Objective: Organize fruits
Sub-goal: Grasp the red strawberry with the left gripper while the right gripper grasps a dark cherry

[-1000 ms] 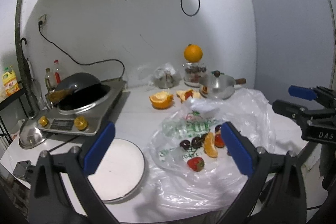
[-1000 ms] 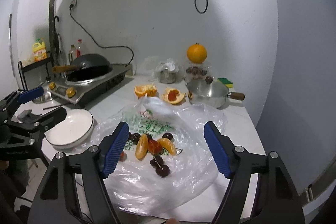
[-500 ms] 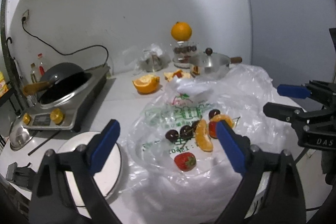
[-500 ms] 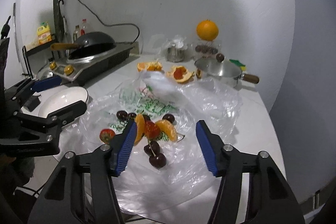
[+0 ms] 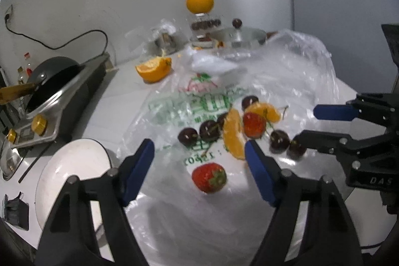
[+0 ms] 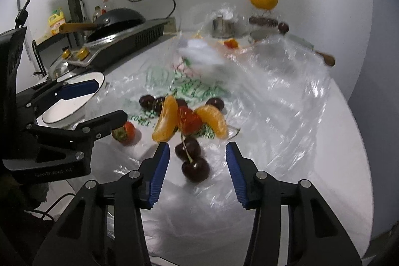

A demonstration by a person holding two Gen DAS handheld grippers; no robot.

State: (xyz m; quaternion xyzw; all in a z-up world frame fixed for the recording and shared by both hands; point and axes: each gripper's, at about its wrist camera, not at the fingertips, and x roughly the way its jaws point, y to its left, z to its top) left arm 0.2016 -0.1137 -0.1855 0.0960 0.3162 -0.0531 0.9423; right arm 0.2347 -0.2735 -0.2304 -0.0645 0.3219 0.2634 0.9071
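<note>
Fruit lies on a flattened clear plastic bag (image 5: pixel 286 81): two orange segments (image 5: pixel 233 133), strawberries and several dark cherries. My left gripper (image 5: pixel 198 148) is closing, its blue pads either side of a lone strawberry (image 5: pixel 209 177) without touching it. A white bowl (image 5: pixel 72 178) sits just to its left. My right gripper (image 6: pixel 197 147) is also closing, with two stemmed cherries (image 6: pixel 195 168) between its pads and a gap on both sides. Beyond them lie another strawberry (image 6: pixel 189 120) and the orange segments (image 6: pixel 165 122). Each gripper shows in the other's view, the left gripper (image 6: pixel 109 101) and the right gripper (image 5: pixel 308 125).
An induction cooker with a dark wok (image 5: pixel 49 81) stands at the left. At the back are a cut orange (image 5: pixel 154 69), a whole orange (image 5: pixel 200 1) on a glass jar, and a lidded steel pot (image 5: pixel 239 34). The counter drops off at right and front.
Both grippers have come down and forward toward the fruit on the bag. Their jaws have narrowed, the right ones more. The fruit has not moved.
</note>
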